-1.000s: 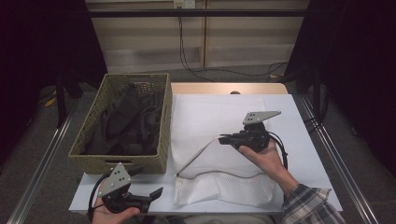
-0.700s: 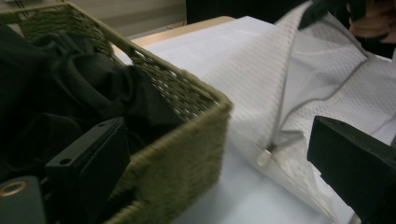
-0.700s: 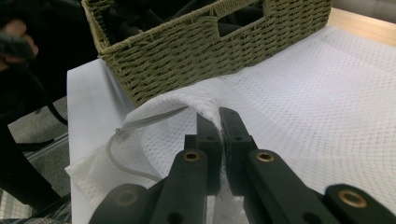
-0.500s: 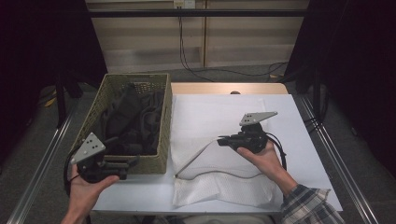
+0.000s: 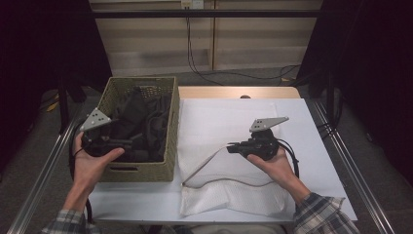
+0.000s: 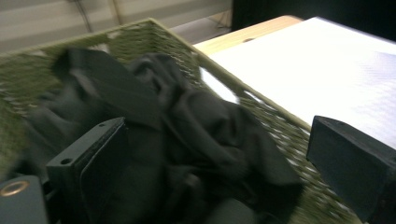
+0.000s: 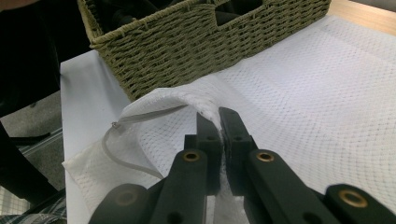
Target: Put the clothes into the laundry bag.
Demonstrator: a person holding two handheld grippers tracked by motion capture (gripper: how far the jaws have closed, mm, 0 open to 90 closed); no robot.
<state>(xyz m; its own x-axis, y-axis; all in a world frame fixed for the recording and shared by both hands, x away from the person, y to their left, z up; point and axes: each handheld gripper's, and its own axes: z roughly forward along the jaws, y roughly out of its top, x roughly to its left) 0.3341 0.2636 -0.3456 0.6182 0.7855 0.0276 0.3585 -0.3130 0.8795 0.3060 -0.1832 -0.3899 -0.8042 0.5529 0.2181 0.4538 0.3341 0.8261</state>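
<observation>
The right gripper (image 7: 218,122) pinches the zip edge of the white mesh bag (image 5: 243,141), which lies flat on the table (image 5: 136,201) near its front edge. The left gripper (image 6: 205,172), jaws wide apart, hangs over dark clothes (image 5: 141,122) in the basket (image 5: 170,146) at the table's left edge

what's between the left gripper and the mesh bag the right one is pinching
In the high view, the wicker basket of dark clothes sits between the left gripper and the white mesh bag; its near wall separates them.

The dark clothes (image 6: 187,140) are blurred in the left gripper view; the basket (image 7: 210,42) runs off the right gripper view's top edge.
</observation>
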